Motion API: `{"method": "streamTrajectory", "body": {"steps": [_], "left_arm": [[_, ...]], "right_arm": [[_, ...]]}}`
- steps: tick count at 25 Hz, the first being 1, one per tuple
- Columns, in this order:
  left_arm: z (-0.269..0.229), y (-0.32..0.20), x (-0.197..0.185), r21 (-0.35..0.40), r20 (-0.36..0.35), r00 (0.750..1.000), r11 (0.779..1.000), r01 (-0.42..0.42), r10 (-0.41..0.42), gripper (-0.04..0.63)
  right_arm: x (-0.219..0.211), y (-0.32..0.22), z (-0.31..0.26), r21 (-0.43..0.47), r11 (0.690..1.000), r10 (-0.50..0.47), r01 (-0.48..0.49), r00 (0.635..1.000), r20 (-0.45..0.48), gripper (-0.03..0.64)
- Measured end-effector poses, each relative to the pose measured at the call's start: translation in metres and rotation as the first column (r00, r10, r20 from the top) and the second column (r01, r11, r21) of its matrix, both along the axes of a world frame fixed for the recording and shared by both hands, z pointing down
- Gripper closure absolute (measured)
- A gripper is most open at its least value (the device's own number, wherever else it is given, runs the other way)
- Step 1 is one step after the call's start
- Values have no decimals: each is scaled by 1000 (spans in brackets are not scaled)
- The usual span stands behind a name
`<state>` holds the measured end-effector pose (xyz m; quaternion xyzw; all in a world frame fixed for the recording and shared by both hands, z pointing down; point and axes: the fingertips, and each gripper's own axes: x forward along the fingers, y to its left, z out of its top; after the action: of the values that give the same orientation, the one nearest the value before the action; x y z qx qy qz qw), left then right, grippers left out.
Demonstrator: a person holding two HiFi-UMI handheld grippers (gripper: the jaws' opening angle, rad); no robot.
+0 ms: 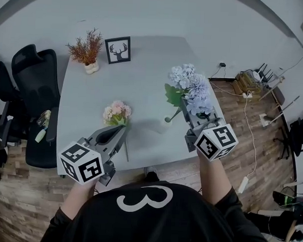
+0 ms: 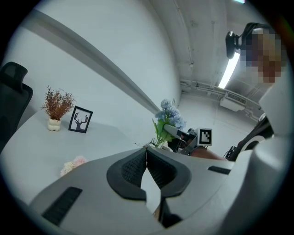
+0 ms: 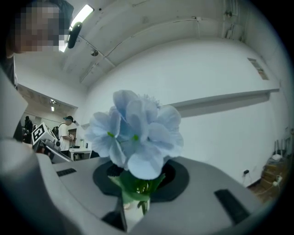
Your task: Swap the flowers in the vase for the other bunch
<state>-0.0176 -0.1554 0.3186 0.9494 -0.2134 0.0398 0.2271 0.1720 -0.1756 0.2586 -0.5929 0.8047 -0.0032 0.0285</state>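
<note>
Head view, near to far. Your left gripper (image 1: 120, 132) hovers over the near edge of the table (image 1: 143, 82), jaws together on nothing; only its own view confirms this. Your right gripper (image 1: 188, 110) is clamped on the stem of the blue flowers (image 1: 190, 87), held above the table near its right edge. The right gripper view shows the green stem pinched between the pads. The stem's lower end hangs just over the pale vase (image 1: 164, 125). The pink bunch (image 1: 117, 112) lies on the table just beyond the left gripper. Mid-table is open. The dried plant (image 1: 87, 49) and deer picture (image 1: 117, 50) stand at the far edge, and the chairs (image 1: 30, 87) off the left side.
</note>
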Motion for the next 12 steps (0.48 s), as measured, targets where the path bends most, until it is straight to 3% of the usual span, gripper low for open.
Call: {"method": "streamTrajectory", "body": {"steps": [7, 12], "left_arm": [[-1, 4, 22, 13, -4, 998, 998, -60, 60, 583], [1, 0, 44, 6, 0, 995, 995, -99, 99, 583]], "right_arm": [[33, 29, -23, 16, 998, 52, -53, 998, 48, 523], [57, 38, -16, -27, 997, 72, -70, 996, 53, 523]]}}
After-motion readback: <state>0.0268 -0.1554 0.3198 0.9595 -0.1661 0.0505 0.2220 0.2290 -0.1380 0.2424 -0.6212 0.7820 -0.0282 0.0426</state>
